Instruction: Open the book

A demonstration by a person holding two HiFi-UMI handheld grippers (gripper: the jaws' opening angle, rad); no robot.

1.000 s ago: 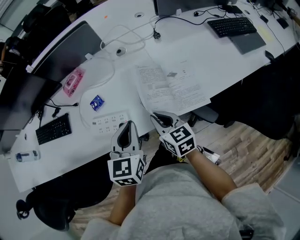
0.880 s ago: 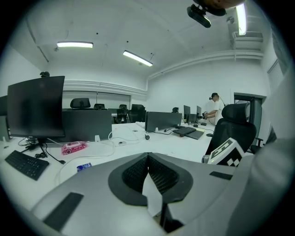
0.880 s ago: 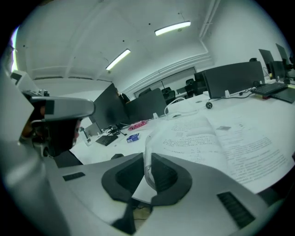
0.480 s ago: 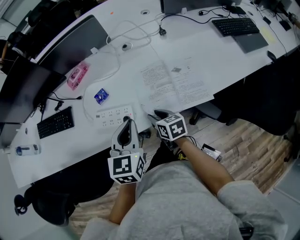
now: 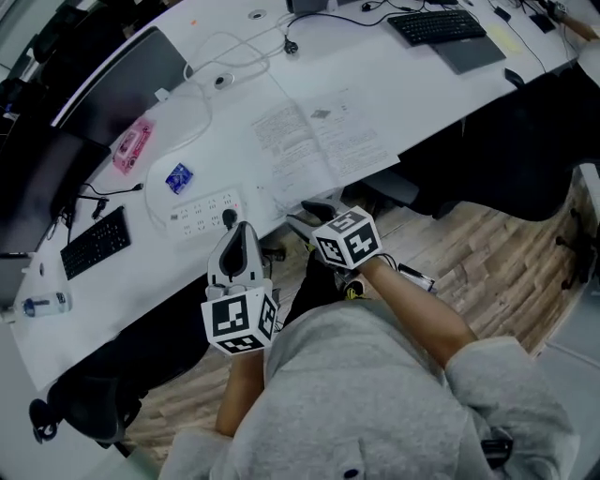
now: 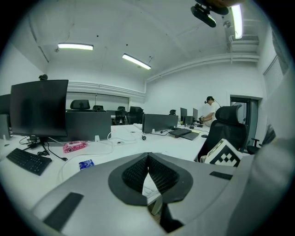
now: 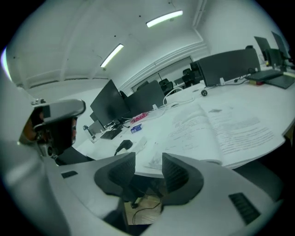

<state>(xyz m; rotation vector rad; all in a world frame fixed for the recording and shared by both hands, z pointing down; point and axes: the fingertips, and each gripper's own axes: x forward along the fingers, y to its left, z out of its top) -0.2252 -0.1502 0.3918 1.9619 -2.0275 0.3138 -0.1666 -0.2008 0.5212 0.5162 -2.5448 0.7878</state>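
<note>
The book (image 5: 319, 141) lies open and flat on the white desk (image 5: 394, 75), with printed pages facing up. In the right gripper view the open book (image 7: 216, 126) spreads just beyond the jaws. My right gripper (image 5: 305, 214) hangs off the desk's front edge by the book's near corner. Its jaws (image 7: 148, 166) are opening, with nothing between them. My left gripper (image 5: 239, 234) hovers at the desk edge to the book's left, near a power strip. Its fingertips (image 6: 147, 156) meet, shut on nothing.
A white power strip (image 5: 202, 214), a blue packet (image 5: 178, 176) and a pink pack (image 5: 131, 145) lie left of the book, with a looping white cable (image 5: 202, 112). Two keyboards (image 5: 94, 244) (image 5: 436, 23) and a dark monitor (image 5: 112, 80) ring the desk. An office chair (image 6: 228, 131) stands at the right.
The right gripper's jaws have spread apart, and it has dropped back from the book's near edge. The left gripper has shifted slightly along the desk edge.
</note>
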